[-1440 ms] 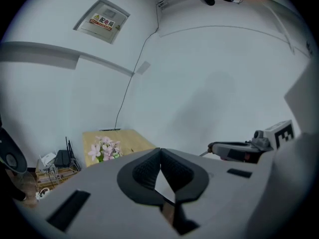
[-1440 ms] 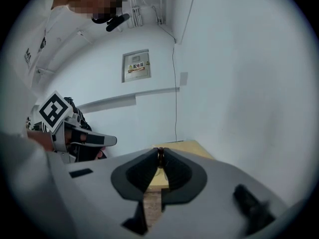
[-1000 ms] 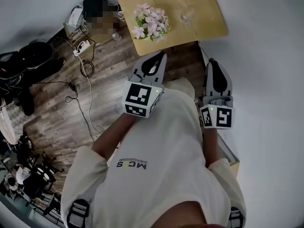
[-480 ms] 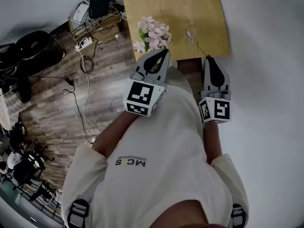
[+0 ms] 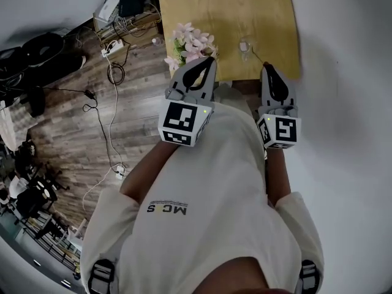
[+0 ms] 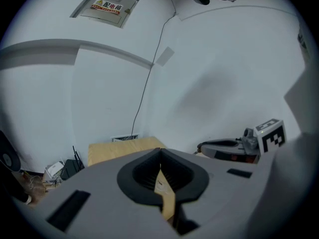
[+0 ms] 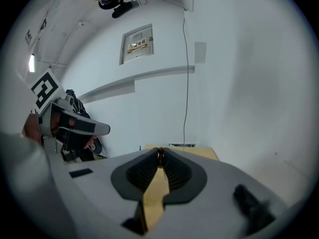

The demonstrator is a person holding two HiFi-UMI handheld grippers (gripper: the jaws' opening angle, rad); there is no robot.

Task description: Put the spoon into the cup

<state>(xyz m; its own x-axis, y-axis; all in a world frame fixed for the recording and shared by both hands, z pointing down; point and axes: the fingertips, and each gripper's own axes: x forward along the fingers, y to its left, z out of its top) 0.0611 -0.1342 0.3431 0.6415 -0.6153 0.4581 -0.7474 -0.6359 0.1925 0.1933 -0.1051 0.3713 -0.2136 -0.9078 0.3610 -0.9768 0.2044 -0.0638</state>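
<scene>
Spoon (image 5: 260, 57) lay as a thin dark sliver on wooden table (image 5: 202, 5), just beside clear cup (image 5: 244, 44), at its 4 o'clock. Right gripper (image 5: 268, 67) hovered at spoon's 5 o'clock, jaws pressed together. Left gripper (image 5: 211, 59) likewise closed, at 5 o'clock of flowers (image 5: 191, 40).

Table (image 5: 226, 11): light wood, its right edge along a white wall.
On the table: pink flowers (image 5: 191, 40) at the near left corner; a clear cup (image 5: 245, 45) near the front edge; a thin spoon (image 5: 259, 56) just right of it.
Floor (image 5: 67, 146): dark wood planks.
On the floor: loose cables (image 5: 101, 112), a white power strip (image 5: 114, 45).
</scene>
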